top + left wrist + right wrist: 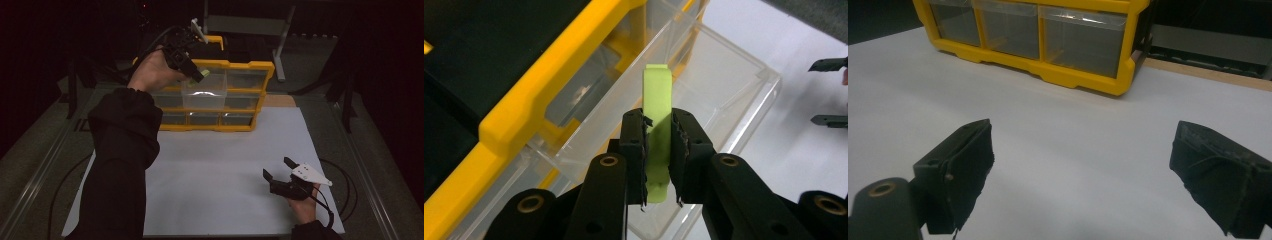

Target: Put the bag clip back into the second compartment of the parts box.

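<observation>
A yellow drawer cabinet stands at the back of the white sheet, with one clear drawer pulled out of its upper row. My left gripper hangs over that open drawer, shut on a flat light-green piece. The piece stands upright between the pads, its upper end above the clear drawer. My right gripper rests low on the sheet at the front right, open, with nothing between its fingers. Past the right gripper I see the lower row of the yellow cabinet, its drawers shut.
The white sheet covers the middle of the table. A metal frame stands behind the cabinet. Cables trail off the sheet's right edge, and a table rail runs along the left.
</observation>
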Demonstrator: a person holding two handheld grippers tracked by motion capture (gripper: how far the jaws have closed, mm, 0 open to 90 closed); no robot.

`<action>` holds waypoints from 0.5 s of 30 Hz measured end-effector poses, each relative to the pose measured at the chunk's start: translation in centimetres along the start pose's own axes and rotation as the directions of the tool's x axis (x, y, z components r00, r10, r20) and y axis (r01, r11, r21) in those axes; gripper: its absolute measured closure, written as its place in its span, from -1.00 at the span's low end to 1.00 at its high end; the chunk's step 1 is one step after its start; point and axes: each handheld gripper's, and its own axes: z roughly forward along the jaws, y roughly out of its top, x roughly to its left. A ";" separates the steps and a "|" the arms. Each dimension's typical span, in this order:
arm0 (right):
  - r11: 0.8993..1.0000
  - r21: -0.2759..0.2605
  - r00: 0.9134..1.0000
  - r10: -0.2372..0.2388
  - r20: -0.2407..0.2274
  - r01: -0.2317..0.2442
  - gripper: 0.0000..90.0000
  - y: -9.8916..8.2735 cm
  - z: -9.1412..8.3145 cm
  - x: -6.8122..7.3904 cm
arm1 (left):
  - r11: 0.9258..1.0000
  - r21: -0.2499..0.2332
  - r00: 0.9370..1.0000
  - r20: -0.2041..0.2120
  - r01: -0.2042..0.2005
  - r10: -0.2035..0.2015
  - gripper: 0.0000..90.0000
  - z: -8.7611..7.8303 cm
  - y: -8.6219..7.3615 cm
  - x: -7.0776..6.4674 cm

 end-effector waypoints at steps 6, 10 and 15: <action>1.000 0.002 1.000 0.001 0.000 -0.001 -0.77 0.0 0.0 0.0 | 0.998 -0.016 0.998 -0.020 0.061 -0.061 -0.77 0.5 -0.2 0.1; 1.000 0.002 1.000 -0.001 -0.002 0.001 -0.77 0.0 0.0 0.0 | 0.997 0.000 0.997 -0.019 0.071 -0.071 -0.94 0.5 -0.5 0.1; 1.000 0.002 1.000 0.002 -0.001 -0.002 -0.77 0.0 0.1 0.1 | 0.999 0.001 0.999 -0.020 0.049 -0.049 -0.96 0.4 -1.0 0.1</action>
